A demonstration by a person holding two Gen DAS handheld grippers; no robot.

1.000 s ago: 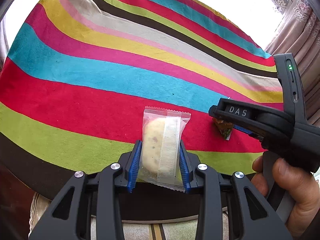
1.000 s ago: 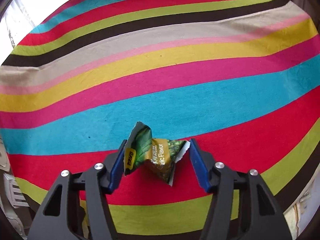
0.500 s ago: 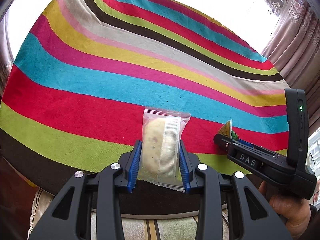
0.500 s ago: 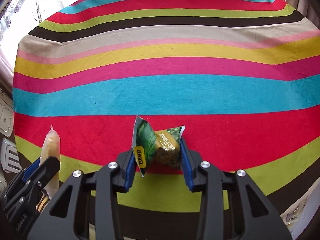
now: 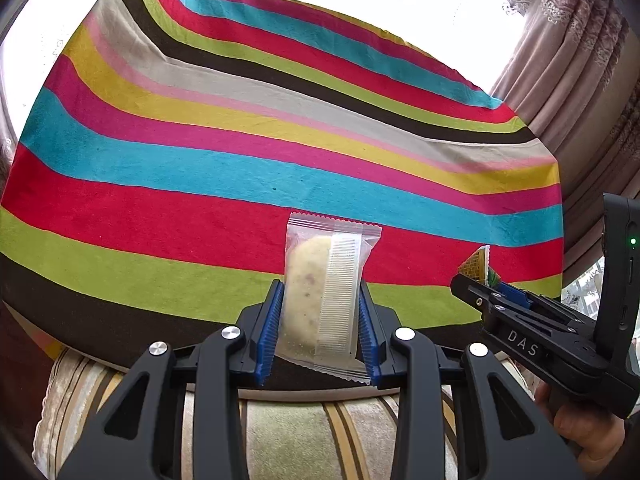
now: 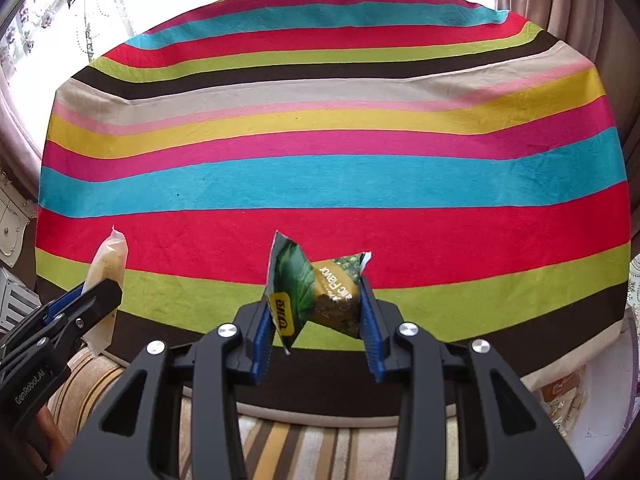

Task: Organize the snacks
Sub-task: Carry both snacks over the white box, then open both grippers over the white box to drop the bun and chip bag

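My left gripper [image 5: 320, 320] is shut on a clear-wrapped pale biscuit [image 5: 320, 280], held upright above the near edge of the striped tablecloth [image 5: 240, 160]. My right gripper [image 6: 316, 320] is shut on a crumpled green and yellow snack packet [image 6: 320, 288], also held off the cloth. In the left wrist view the right gripper [image 5: 476, 284] shows at the right with the packet's tip [image 5: 478, 262] sticking out. In the right wrist view the left gripper [image 6: 96, 300] shows at the left with the biscuit [image 6: 106, 268] seen edge-on.
The striped cloth [image 6: 320, 160] covers a table with nothing else on it. A striped cushion [image 5: 300, 432] lies below the near edge. Curtains [image 5: 580, 60] hang at the right. A bag with wrapped snacks [image 6: 568, 400] sits at the lower right of the right wrist view.
Both grippers have pulled back and up from the cloth. The right gripper closed on the green packet and lifted it. The left gripper kept its hold on the biscuit.
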